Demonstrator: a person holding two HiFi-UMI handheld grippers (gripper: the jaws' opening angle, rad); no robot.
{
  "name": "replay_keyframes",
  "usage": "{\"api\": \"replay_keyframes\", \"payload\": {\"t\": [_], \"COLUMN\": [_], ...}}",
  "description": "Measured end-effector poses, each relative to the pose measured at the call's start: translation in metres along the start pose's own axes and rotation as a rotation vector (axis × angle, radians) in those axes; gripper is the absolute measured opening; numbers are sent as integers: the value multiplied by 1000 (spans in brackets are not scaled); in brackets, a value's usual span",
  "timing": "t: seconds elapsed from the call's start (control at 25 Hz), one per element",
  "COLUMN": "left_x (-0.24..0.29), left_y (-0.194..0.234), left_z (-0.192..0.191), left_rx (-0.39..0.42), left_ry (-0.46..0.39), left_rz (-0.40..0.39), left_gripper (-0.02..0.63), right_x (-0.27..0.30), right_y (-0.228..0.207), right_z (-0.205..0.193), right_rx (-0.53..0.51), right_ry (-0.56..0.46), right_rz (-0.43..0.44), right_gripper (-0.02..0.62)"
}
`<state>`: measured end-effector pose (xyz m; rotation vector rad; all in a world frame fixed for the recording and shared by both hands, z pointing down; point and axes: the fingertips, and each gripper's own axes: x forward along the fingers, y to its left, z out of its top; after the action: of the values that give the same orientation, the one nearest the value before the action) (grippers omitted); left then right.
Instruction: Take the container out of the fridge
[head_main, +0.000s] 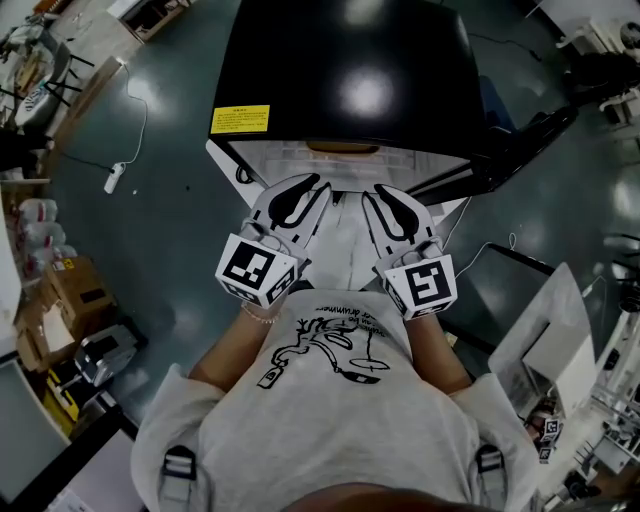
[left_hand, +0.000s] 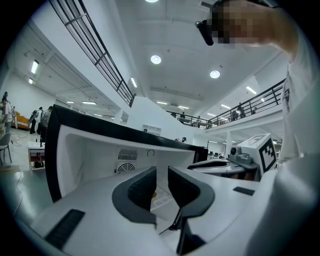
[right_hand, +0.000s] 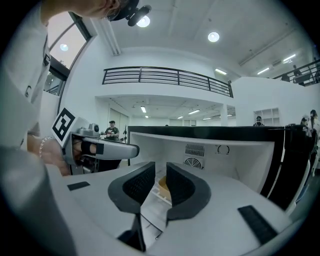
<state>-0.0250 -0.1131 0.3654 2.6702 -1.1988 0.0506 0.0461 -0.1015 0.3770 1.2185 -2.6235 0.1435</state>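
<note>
A small black fridge (head_main: 350, 70) stands open in front of me, its white inside (right_hand: 240, 155) facing both grippers. A tan, shallow container (head_main: 343, 147) sits on the shelf inside; in the right gripper view the container (right_hand: 163, 185) shows through the gap between the jaws, further in. My left gripper (head_main: 308, 188) and right gripper (head_main: 388, 195) are side by side at the fridge mouth, pointing in. The left gripper (left_hand: 162, 172) has a narrow gap between its jaws with nothing in it. The right gripper (right_hand: 161, 167) stands the same, touching nothing.
A round fan vent (right_hand: 190, 162) is on the fridge's back wall. The black door (head_main: 520, 140) swings out to the right. A yellow label (head_main: 240, 119) is on the fridge top. Cardboard boxes (head_main: 75, 290) stand left, and a power strip (head_main: 114, 178) lies on the floor.
</note>
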Motion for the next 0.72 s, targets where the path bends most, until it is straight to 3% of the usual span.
{"api": "replay_keyframes", "payload": {"t": [0.72], "left_x": [29], "left_y": [24], "left_z": [-27], "left_rx": [-18], "left_ry": [57], "left_rz": [34], "left_gripper": [112], "right_x": [26], "right_y": [-36], "right_z": [-28], "right_rx": [15], "right_ry": [62], "right_rz": [-42], "right_gripper": [117]}}
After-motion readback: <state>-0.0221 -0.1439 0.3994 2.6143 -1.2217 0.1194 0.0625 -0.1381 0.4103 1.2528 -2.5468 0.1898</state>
